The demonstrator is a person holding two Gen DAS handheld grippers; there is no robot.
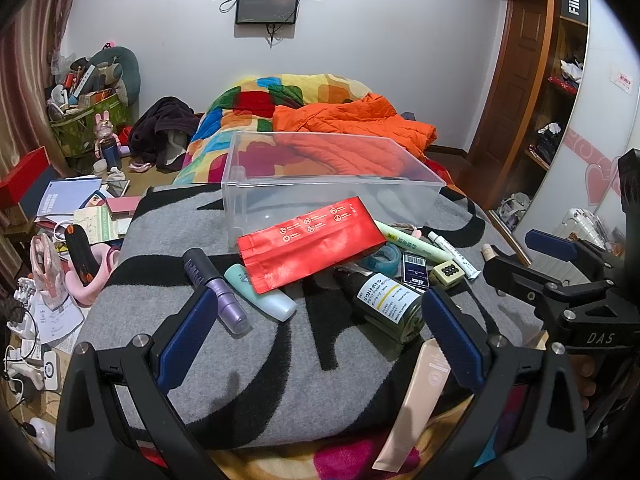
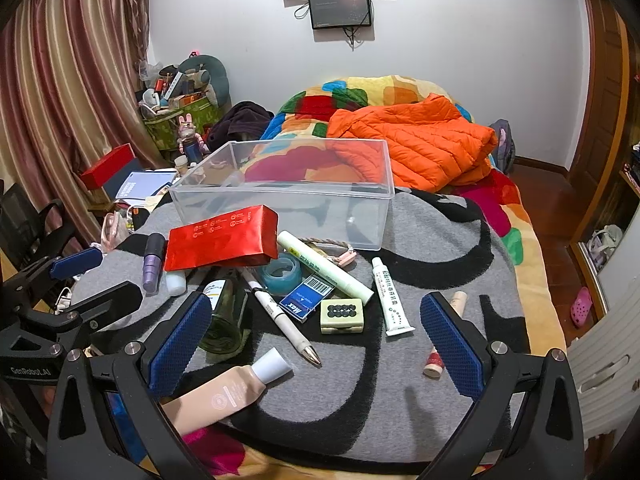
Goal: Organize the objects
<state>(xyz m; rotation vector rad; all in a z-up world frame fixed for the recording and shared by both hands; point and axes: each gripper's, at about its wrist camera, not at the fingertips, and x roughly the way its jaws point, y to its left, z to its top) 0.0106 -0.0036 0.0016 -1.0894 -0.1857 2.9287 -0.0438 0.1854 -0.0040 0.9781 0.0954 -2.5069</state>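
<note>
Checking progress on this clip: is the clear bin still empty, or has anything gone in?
Empty. Through the clear bin only its bare floor and the blanket show; the red pouch and tubes lie outside it.

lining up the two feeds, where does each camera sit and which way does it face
Left wrist: on the left gripper, angled down over the grey blanket; its open fingers show, right gripper alongside.
Right wrist: on the right gripper, same aim; open fingers show, left gripper alongside.
Shared: clear bin, red pouch.

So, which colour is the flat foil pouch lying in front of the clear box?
The foil pouch is shiny red with small white printed symbols; the right wrist view shows it best.
</note>
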